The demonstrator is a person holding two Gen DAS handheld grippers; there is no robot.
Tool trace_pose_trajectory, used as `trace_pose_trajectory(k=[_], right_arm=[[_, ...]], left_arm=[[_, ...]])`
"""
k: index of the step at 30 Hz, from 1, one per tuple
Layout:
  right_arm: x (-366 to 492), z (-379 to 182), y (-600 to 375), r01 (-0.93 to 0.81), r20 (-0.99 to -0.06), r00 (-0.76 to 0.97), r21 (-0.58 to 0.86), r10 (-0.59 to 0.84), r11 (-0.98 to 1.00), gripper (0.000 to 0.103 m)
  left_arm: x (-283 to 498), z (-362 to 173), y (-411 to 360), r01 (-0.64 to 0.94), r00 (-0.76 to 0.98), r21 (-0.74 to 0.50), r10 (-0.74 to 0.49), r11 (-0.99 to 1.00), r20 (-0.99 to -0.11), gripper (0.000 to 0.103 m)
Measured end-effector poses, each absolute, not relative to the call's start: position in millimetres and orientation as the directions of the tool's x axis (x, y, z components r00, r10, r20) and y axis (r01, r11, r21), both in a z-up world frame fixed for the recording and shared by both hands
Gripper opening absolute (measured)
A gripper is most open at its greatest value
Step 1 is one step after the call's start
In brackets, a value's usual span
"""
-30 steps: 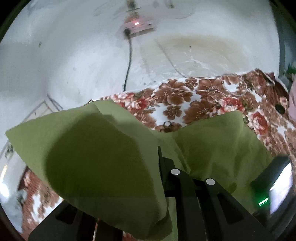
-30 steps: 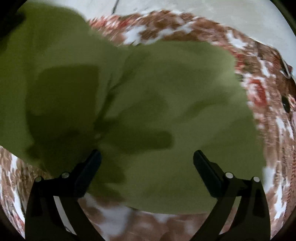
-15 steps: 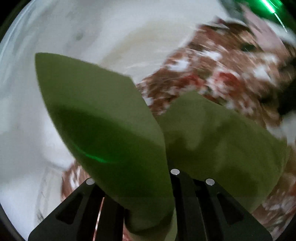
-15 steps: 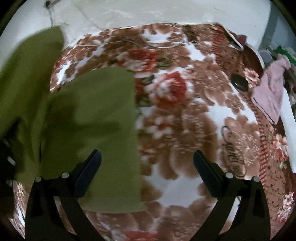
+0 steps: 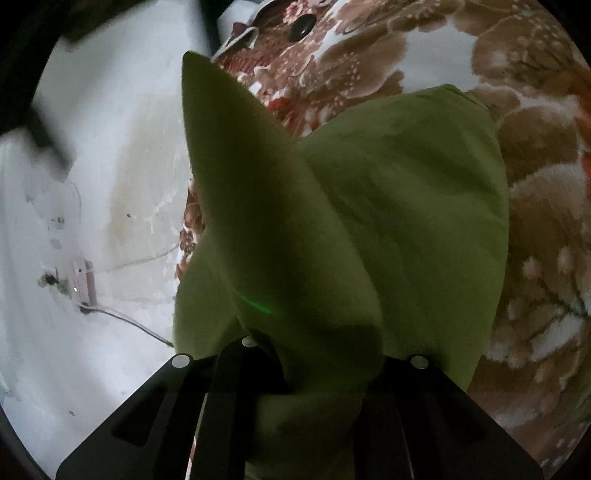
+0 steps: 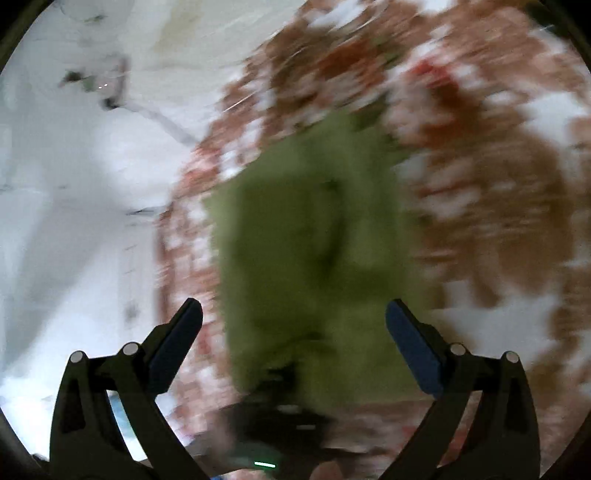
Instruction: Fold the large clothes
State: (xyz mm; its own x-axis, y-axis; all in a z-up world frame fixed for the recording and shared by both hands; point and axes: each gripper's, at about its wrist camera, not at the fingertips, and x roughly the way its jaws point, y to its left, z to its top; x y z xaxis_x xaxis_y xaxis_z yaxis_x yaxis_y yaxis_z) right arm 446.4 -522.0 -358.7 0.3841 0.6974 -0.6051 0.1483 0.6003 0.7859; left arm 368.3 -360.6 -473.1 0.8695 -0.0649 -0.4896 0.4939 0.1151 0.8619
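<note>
An olive-green garment (image 5: 388,206) lies folded on a brown and white floral blanket (image 5: 535,184). My left gripper (image 5: 295,373) is shut on a fold of the green garment, and a flap of it stands up in front of the camera. In the blurred right wrist view the green garment (image 6: 306,251) lies ahead on the blanket (image 6: 498,184). My right gripper (image 6: 293,325) is open and empty above it. The other gripper (image 6: 273,417) shows as a dark shape at the garment's near end.
A white wall (image 5: 103,166) with a wall socket (image 5: 79,282) and a cable (image 5: 125,321) borders the bed. A small dark round object (image 5: 302,26) lies on the blanket at the far end.
My left gripper has swung round with the green fold still held, so the wall is now at the left. My right gripper has turned back toward the garment, moving fast, and stays open.
</note>
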Motion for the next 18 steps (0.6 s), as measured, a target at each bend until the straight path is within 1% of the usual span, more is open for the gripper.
trace_pose_trajectory(k=[1, 4, 6, 8, 9, 10, 12, 14, 15, 17, 18], right_arm=[[458.0, -358.3, -507.2, 0.119, -0.585, 0.344, 0.803, 0.734, 0.584, 0.098], [487.1, -359.6, -468.2, 0.051, -0.620, 0.241, 0.777, 0.747, 0.628, 0.098], [502.9, -368.2, -447.4, 0.034, -0.671, 0.172, 0.735, 0.721, 0.677, 0.098], [514.4, -382.1, -433.0, 0.041, -0.772, 0.116, 0.632, 0.625, 0.774, 0.097], [517.2, -388.3, -430.6, 0.045, -0.788, 0.100, 0.614, 0.608, 0.788, 0.090], [519.7, -394.1, -428.4, 0.048, -0.789, 0.081, 0.614, 0.609, 0.788, 0.087], [523.1, -411.3, -422.8, 0.048, -0.800, 0.020, 0.600, 0.600, 0.799, 0.087], [527.1, -425.3, -419.4, 0.053, -0.809, -0.024, 0.585, 0.587, 0.809, 0.084], [529.1, -429.9, -418.1, 0.049, -0.808, -0.040, 0.586, 0.587, 0.809, 0.080], [531.1, -437.8, -417.8, 0.048, -0.816, -0.062, 0.573, 0.575, 0.818, 0.067], [531.8, -442.2, -421.2, 0.061, -0.819, -0.069, 0.567, 0.570, 0.822, 0.055]], left_arm=[[366.7, -472.1, -360.4, 0.493, 0.870, 0.863, -0.071, 0.109, -0.488, 0.010], [362.0, -471.8, -360.9, 0.485, 0.874, 0.869, -0.091, 0.096, -0.477, 0.010], [358.5, -470.3, -360.5, 0.483, 0.875, 0.870, -0.103, 0.098, -0.474, 0.010], [356.5, -469.2, -361.2, 0.482, 0.875, 0.870, -0.111, 0.100, -0.472, 0.010], [356.1, -468.9, -360.7, 0.481, 0.875, 0.871, -0.114, 0.102, -0.470, 0.010], [355.5, -467.9, -359.9, 0.482, 0.875, 0.870, -0.119, 0.105, -0.470, 0.010], [355.9, -467.7, -357.5, 0.486, 0.872, 0.868, -0.126, 0.105, -0.473, 0.010], [355.5, -469.3, -356.7, 0.485, 0.871, 0.869, -0.139, 0.094, -0.471, 0.010], [355.6, -469.9, -356.4, 0.485, 0.871, 0.870, -0.145, 0.090, -0.470, 0.010], [355.5, -469.7, -357.5, 0.482, 0.871, 0.872, -0.156, 0.090, -0.466, 0.010], [356.6, -468.6, -357.5, 0.483, 0.871, 0.870, -0.156, 0.094, -0.467, 0.010]])
